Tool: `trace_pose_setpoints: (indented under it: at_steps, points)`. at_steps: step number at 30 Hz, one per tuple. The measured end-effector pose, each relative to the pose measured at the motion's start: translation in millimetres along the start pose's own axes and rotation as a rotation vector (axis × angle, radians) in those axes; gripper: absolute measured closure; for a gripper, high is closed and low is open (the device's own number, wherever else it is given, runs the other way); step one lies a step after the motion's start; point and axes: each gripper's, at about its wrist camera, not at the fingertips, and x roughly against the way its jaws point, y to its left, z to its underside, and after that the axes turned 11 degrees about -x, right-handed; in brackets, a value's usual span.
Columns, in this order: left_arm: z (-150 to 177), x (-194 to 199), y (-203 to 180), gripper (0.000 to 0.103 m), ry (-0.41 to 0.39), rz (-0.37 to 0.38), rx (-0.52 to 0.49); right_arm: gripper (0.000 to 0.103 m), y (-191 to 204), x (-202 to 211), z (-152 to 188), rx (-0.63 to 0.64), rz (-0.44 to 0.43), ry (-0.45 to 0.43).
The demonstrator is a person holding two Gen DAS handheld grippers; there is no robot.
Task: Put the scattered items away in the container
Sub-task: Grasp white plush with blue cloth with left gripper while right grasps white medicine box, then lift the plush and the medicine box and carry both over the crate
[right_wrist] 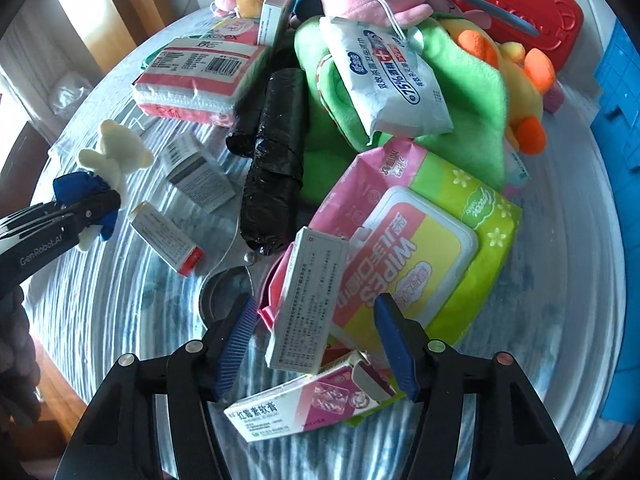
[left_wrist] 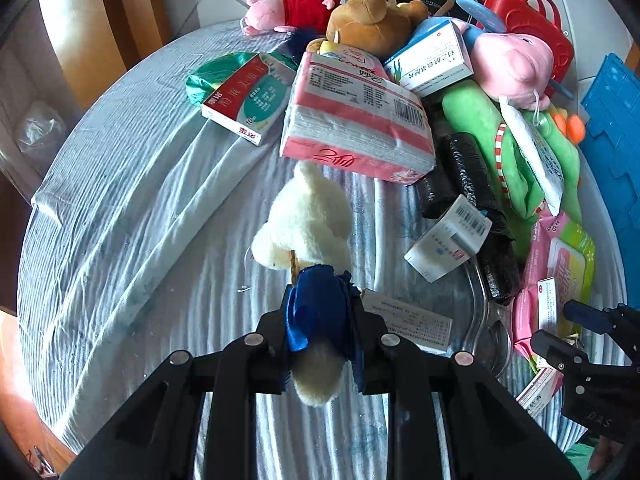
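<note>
My left gripper [left_wrist: 320,312] is shut on a small cream plush toy [left_wrist: 308,220] and holds it over the striped cloth; the right wrist view shows this same grip [right_wrist: 92,204] at the left. My right gripper [right_wrist: 316,336] points down with its jaws open on either side of an upright white medicine box [right_wrist: 308,300]. Neither pad touches that box. It leans on a pink and green wipes pack [right_wrist: 420,248]. A pink and white ointment box [right_wrist: 304,408] lies just below the jaws. A blue crate [right_wrist: 620,120] stands at the right edge.
The table holds a heap: pink tissue pack [left_wrist: 352,120], black bag rolls [right_wrist: 276,168], green plush [right_wrist: 472,120], pink pig plush [left_wrist: 516,64], brown plush [left_wrist: 368,20], several medicine boxes. A red basket [left_wrist: 532,20] stands at the back. A clear spoon [right_wrist: 224,296] lies beside my right gripper's left finger.
</note>
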Motion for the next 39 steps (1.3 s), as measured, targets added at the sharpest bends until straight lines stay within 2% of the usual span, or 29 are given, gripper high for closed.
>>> trace_pose_setpoints:
  at_steps: [2, 5, 8, 13, 21, 28, 39]
  points:
    - [0.3, 2.0, 4.5, 0.081, -0.002, 0.004, 0.002, 0.052, 4.7, -2.3, 0.2, 0.012, 0.011, 0.001]
    - [-1.8, 4.7, 12.3, 0.081, -0.008, 0.006, 0.005, 0.073, 11.0, -6.6, -0.9, 0.026, 0.021, 0.011]
    - [-6.5, 4.3, 21.5, 0.081, -0.014, 0.005, 0.003, 0.075, 14.8, -9.3, -1.9, 0.022, 0.019, 0.027]
    - [-10.5, 15.3, 25.0, 0.081, -0.037, 0.005, 0.009, 0.076, 16.7, 0.7, -6.4, 0.0, -0.013, 0.021]
    - [-21.9, 37.5, 23.1, 0.081, -0.058, -0.004, 0.0, 0.076, 29.5, 34.4, -30.9, 0.003, -0.053, -0.032]
    - [-32.9, 60.1, 22.2, 0.081, -0.07, -0.023, 0.001, 0.076, 34.4, 70.2, -38.7, 0.01, -0.078, -0.081]
    - [-57.1, 116.1, 17.7, 0.081, -0.134, -0.039, 0.017, 0.076, 37.3, 125.5, -60.3, 0.022, -0.116, -0.149]
